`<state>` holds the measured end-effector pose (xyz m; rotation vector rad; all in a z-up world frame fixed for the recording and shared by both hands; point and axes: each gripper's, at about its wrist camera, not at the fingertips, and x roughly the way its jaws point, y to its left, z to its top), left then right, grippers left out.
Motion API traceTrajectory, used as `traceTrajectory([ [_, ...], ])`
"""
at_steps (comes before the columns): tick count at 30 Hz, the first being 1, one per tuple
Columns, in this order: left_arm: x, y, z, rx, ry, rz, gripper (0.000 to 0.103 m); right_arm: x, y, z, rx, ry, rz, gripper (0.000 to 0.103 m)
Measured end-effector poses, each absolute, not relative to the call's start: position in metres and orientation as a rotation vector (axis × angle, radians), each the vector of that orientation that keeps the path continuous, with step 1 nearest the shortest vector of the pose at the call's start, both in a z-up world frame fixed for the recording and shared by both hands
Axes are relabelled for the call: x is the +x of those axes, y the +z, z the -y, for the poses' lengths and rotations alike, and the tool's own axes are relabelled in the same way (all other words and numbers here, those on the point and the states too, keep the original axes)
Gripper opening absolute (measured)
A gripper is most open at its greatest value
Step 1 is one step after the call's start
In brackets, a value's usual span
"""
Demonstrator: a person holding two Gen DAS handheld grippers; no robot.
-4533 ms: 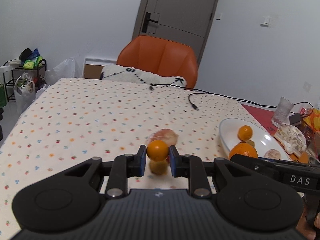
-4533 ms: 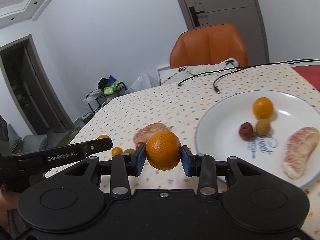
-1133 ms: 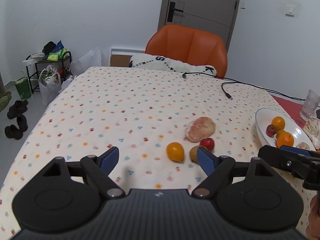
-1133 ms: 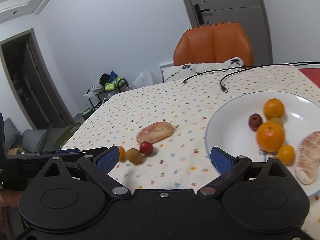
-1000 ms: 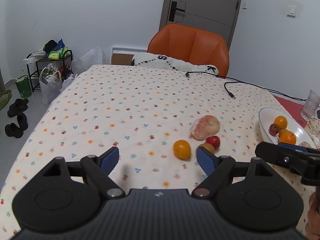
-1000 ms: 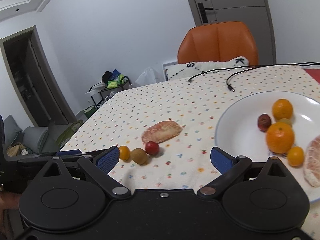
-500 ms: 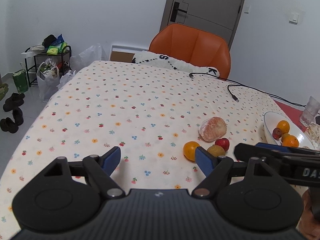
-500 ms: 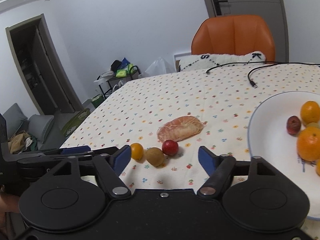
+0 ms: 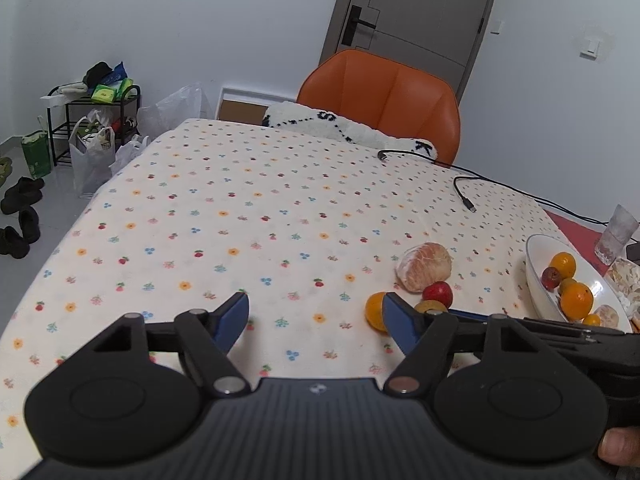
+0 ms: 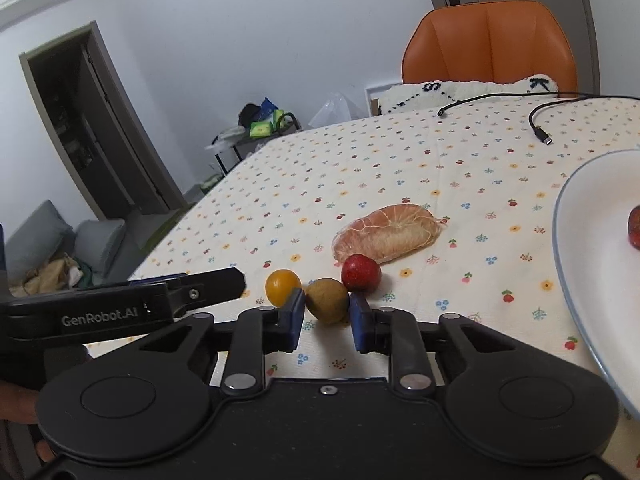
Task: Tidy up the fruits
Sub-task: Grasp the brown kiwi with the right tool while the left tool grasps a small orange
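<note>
Right wrist: right tongs (image 10: 326, 314) pinch brown fruit (image 10: 327, 300); left tongs (image 9: 315, 320) spread.

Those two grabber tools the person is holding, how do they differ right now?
The left gripper has its jaws spread wide with nothing between them, while the right gripper has narrowed its jaws around the brown fruit, though whether they grip it is unclear. The left one points at bare tablecloth, left of the loose fruit; the right one sits right at that row. Both have black bodies and blue finger pads.
</note>
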<state>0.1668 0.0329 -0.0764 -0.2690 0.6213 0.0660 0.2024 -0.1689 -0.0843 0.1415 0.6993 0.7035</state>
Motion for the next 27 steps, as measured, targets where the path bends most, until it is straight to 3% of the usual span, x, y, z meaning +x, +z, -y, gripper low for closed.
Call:
traceTrajectory([
  [5,0.173,-0.077,-0.021,-0.241,0.047,-0.62,0.071,0.197,-0.078,0.18,0.144,0.699,-0.66,0.023],
  [10,0.18,-0.08,-0.012,-0.228,0.037,-0.637,0.059,0.197,-0.073,0.191,0.169,0.673,-0.646,0.023],
  [14,0.186,-0.082,-0.005,-0.206,0.029,-0.648,0.055,0.197,-0.07,0.196,0.172,0.672,-0.628,0.018],
  [20,0.195,-0.087,0.002,-0.175,0.024,-0.656,0.031,0.2,-0.071,0.199,0.184,0.676,-0.638,0.018],
  [22,0.196,-0.087,0.001,-0.177,0.026,-0.662,0.022,0.199,-0.071,0.198,0.176,0.671,-0.637,0.023],
  [25,0.194,-0.085,-0.002,-0.193,0.024,-0.671,0.022,0.199,-0.072,0.198,0.173,0.663,-0.64,0.034],
  [27,0.191,-0.083,-0.002,-0.187,0.026,-0.667,0.022,0.199,-0.073,0.196,0.16,0.658,-0.642,0.036],
])
